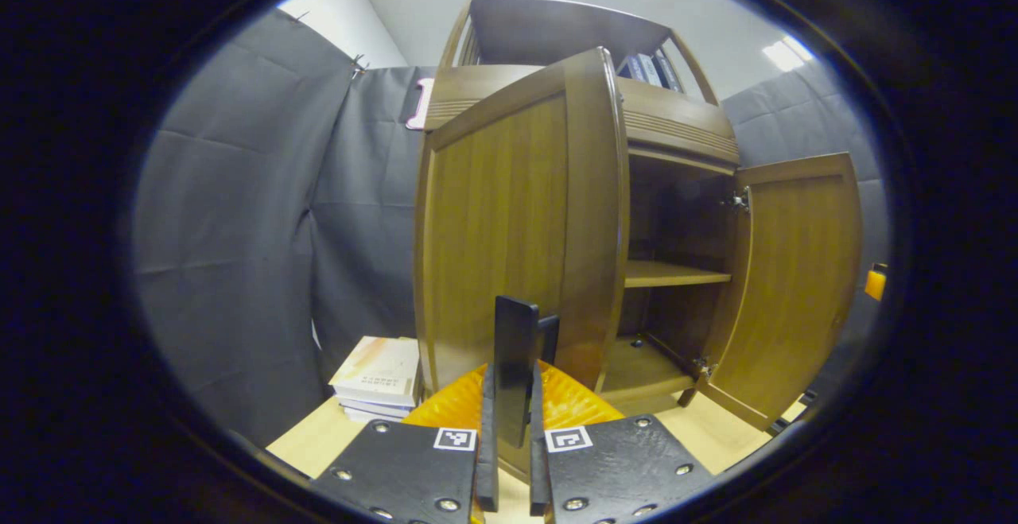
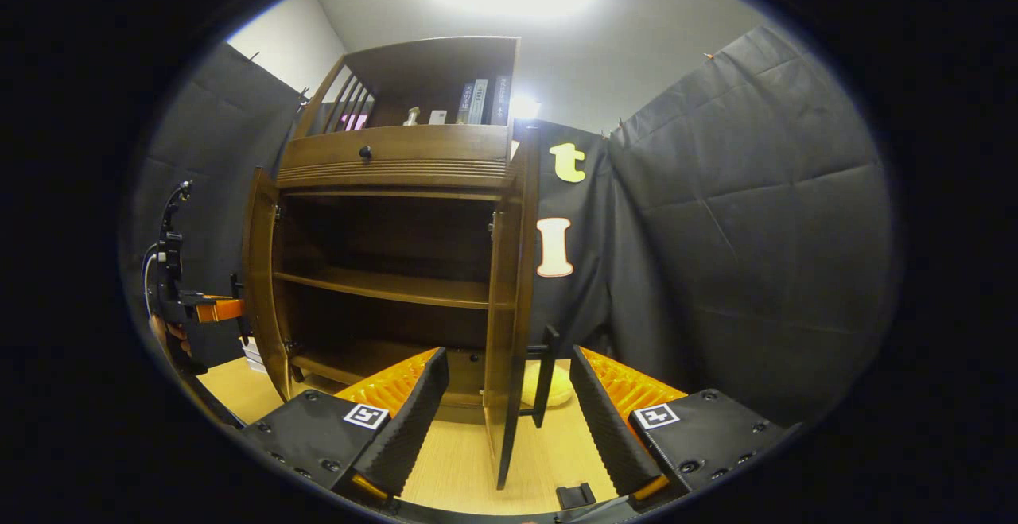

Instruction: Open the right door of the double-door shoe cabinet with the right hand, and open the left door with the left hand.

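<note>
Both doors of the shoe cabinet stand open: left tongs pinched narrow on the left door's handle, right tongs spread wide around the right door, so letting go seems next.

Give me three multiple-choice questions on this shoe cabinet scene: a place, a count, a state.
1. Where is the stack of books by the shoe cabinet? A on its inner shelf; B outside, beside the left door; C on its top.
2. How many doors stand open? A none; B one; C two.
3. The right tool is: A open; B shut on a book; C shut on a knob.
B: lies beside the left door. C: both swung out. A: fingers apart, astride the right door's edge.
</note>
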`<act>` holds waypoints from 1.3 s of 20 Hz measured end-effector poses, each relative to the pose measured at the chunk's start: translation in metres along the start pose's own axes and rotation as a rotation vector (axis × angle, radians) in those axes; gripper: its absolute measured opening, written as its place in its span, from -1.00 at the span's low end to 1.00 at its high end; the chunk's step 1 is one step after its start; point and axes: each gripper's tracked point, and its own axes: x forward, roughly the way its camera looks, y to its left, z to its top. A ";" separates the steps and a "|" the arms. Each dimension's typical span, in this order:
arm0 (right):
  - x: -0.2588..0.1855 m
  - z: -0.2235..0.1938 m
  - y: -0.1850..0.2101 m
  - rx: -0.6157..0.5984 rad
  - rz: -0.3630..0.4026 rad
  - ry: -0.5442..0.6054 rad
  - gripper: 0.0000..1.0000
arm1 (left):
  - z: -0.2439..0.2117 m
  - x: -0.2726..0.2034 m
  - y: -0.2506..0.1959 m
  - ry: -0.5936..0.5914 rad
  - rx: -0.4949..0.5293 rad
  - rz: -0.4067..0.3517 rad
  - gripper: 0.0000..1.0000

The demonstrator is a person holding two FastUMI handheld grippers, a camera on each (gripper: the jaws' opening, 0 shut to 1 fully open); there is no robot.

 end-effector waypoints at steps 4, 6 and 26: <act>0.001 -0.002 0.013 -0.013 0.024 0.003 0.89 | 0.001 -0.011 0.013 -0.003 0.022 0.022 -0.64; 0.001 0.000 0.015 -0.011 0.027 0.005 0.92 | -0.001 -0.013 0.017 -0.004 0.011 0.032 -0.64; 0.011 -0.009 0.078 0.060 0.063 0.022 0.92 | -0.012 -0.052 0.158 0.027 0.027 0.183 -0.74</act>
